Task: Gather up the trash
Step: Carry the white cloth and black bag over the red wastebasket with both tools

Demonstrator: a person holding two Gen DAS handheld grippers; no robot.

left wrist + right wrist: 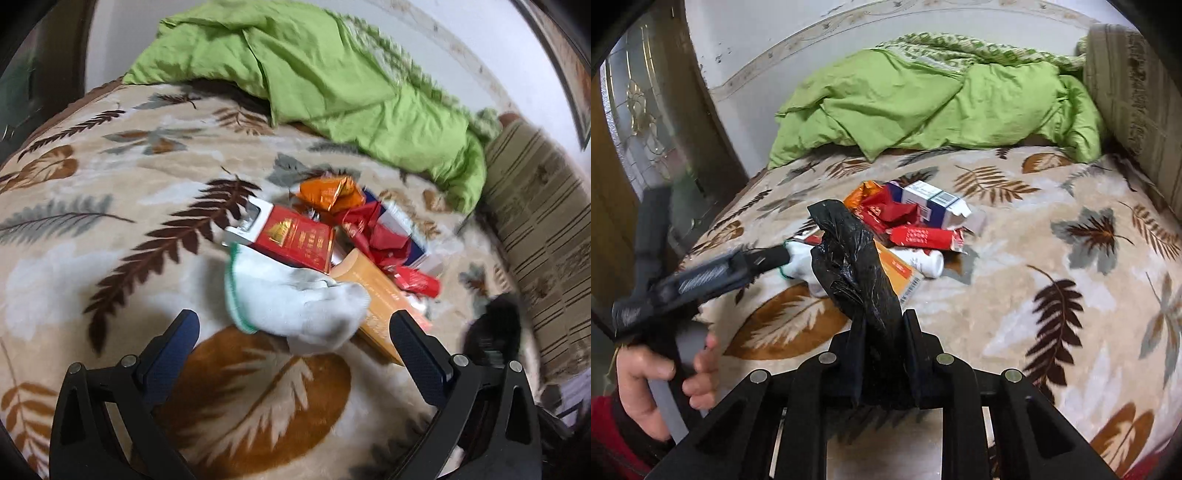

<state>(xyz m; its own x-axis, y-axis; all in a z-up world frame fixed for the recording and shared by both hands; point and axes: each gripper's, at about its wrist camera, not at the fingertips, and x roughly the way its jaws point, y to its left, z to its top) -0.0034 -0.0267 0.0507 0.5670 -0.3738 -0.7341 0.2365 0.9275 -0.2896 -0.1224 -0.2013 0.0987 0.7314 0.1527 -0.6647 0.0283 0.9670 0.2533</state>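
A pile of trash lies mid-bed: a red carton, an orange foil wrapper, crumpled red wrappers, a tan box, a white-and-blue box and a white tube. A white sock lies at the pile's near edge. My left gripper is open just short of the sock, which sits between its fingers. It also shows in the right wrist view, reaching the sock. My right gripper is shut on a black plastic bag, held up before the pile.
The bed has a beige blanket with a leaf pattern. A crumpled green duvet lies at the far end. A striped cushion stands along the right side. A wooden door frame is at the left.
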